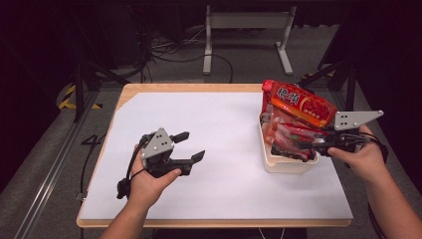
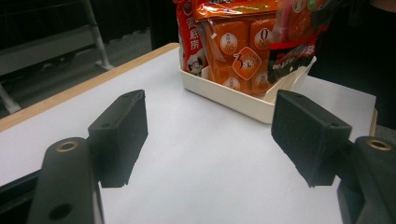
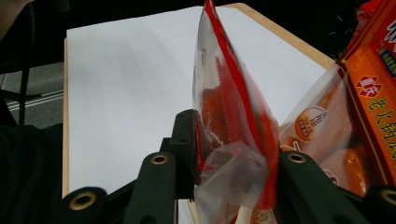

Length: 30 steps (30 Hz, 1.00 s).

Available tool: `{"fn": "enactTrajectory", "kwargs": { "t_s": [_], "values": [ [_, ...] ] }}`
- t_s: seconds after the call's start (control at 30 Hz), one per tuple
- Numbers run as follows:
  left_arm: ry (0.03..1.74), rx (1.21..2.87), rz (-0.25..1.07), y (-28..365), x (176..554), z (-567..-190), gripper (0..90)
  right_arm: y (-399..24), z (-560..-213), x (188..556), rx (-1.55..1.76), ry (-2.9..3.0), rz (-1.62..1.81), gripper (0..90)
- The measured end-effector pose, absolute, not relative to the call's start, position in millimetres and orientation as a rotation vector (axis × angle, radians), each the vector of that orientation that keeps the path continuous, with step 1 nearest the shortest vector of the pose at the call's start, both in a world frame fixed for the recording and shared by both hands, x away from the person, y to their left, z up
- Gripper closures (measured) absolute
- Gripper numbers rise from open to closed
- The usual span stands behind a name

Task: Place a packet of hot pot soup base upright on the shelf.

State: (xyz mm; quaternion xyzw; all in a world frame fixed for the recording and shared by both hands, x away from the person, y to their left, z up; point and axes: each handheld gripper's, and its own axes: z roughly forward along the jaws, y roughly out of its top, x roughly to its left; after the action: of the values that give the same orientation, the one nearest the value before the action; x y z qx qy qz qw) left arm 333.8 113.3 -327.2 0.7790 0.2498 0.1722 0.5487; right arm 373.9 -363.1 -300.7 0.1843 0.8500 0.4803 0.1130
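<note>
Over the white tray [image 1: 288, 164], the right gripper [image 3: 231, 158] pinches a clear red packet [image 3: 229, 116] (still among the others) — next, lift it straight out; the left gripper [image 1: 191, 146] waits wide open, empty.

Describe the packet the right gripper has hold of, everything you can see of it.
The packet is a thin pouch of clear plastic film with red edges and red-orange contents showing through. It stands upright on edge in the cream tray near the table's right edge, in front of a larger orange-red snack bag. The right gripper is shut on its lower part, a black pad pressing on each side. Its film looks crumpled near the grip. Its print is too blurred to read.
</note>
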Motion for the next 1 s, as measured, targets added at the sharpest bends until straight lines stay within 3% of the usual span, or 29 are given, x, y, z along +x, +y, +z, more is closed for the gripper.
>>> {"fn": "enactTrajectory", "kwargs": {
  "t_s": [1.0],
  "values": [
    [0.615, 1.843, 0.394, 116, 333, -330, 27.7, -360, -323, 376, 0.527, 2.557, 1.447, 69.5]
  ]
}}
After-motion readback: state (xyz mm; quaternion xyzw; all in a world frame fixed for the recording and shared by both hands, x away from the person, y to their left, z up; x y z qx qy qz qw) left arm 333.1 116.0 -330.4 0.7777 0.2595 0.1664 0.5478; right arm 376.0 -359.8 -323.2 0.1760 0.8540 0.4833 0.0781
